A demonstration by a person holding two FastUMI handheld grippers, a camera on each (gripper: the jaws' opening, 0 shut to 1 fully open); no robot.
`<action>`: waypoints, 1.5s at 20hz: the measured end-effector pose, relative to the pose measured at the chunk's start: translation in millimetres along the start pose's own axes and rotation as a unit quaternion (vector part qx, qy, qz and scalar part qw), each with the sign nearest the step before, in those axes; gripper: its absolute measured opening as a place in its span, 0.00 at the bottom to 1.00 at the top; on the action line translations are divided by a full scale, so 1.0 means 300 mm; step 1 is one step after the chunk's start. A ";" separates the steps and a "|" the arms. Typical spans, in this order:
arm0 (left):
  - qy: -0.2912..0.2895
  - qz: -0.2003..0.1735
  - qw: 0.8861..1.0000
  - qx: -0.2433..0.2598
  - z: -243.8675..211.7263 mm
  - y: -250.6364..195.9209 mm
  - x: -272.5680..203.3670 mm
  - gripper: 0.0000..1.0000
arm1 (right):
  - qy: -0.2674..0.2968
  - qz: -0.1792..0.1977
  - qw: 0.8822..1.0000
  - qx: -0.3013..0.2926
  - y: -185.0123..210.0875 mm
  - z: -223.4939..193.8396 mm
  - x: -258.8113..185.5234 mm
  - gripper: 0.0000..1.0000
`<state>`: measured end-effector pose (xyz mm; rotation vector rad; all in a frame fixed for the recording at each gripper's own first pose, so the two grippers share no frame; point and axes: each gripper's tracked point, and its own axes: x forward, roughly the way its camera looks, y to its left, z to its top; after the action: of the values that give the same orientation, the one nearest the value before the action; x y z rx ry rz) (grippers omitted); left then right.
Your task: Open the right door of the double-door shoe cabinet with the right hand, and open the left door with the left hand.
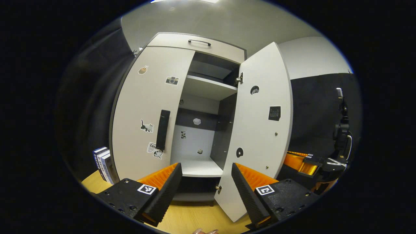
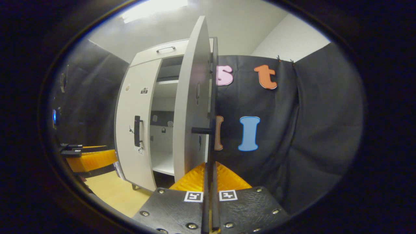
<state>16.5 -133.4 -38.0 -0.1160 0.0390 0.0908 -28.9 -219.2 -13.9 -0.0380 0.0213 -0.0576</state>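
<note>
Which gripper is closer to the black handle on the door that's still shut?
Left. The left gripper faces the closed door's black handle, open, with a gap between. The right gripper sits off by the open right door, farther away.

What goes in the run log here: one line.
tall white right door: open | white left door: closed | left gripper: open, facing cabinet | right gripper: shut, empty

The pale wooden floor carries the shoe cabinet, which stands on short feet. At the cabinet's eight o'clock, a few upright books stand just beside it.
</note>
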 end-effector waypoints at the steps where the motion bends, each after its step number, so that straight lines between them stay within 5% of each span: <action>1: -0.018 0.008 1.000 0.002 0.026 0.019 0.011 0.95 | -0.009 -0.004 1.000 -0.013 -0.003 0.021 -0.013 0.04; 4: -0.043 0.041 0.998 0.030 0.069 0.105 0.044 0.94 | -0.032 -0.007 0.999 -0.028 0.005 0.082 -0.058 0.04; 6: -0.038 0.051 0.996 0.062 0.070 0.151 0.087 0.94 | -0.029 -0.012 0.999 -0.018 0.005 0.092 -0.074 0.16; 7: -0.033 0.049 0.996 0.072 0.068 0.165 0.111 0.94 | -0.025 -0.021 0.999 -0.016 -0.008 0.085 -0.101 0.41; 10: -0.036 0.025 0.997 0.066 0.073 0.196 0.197 0.94 | -0.025 -0.035 0.999 -0.007 0.004 0.094 -0.116 0.80; 17: -0.063 0.027 0.997 0.047 0.110 0.357 0.421 0.96 | -0.039 -0.071 0.997 0.000 0.051 0.139 -0.149 0.75; 18: -0.064 0.033 0.996 0.052 0.111 0.385 0.454 0.96 | -0.040 -0.076 0.996 -0.006 0.055 0.141 -0.145 0.86; 26: -0.036 0.063 0.997 0.031 0.020 0.505 0.601 0.96 | -0.053 -0.109 0.992 -0.043 0.084 0.162 -0.117 0.82; 30: -0.045 0.070 0.995 0.049 0.025 0.514 0.605 0.82 | -0.047 -0.116 0.991 -0.043 0.079 0.145 -0.099 0.78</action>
<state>182.9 36.1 -56.1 -0.0109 -0.0385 0.2331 -56.4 -192.2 29.3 -0.1302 -0.0751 -0.2879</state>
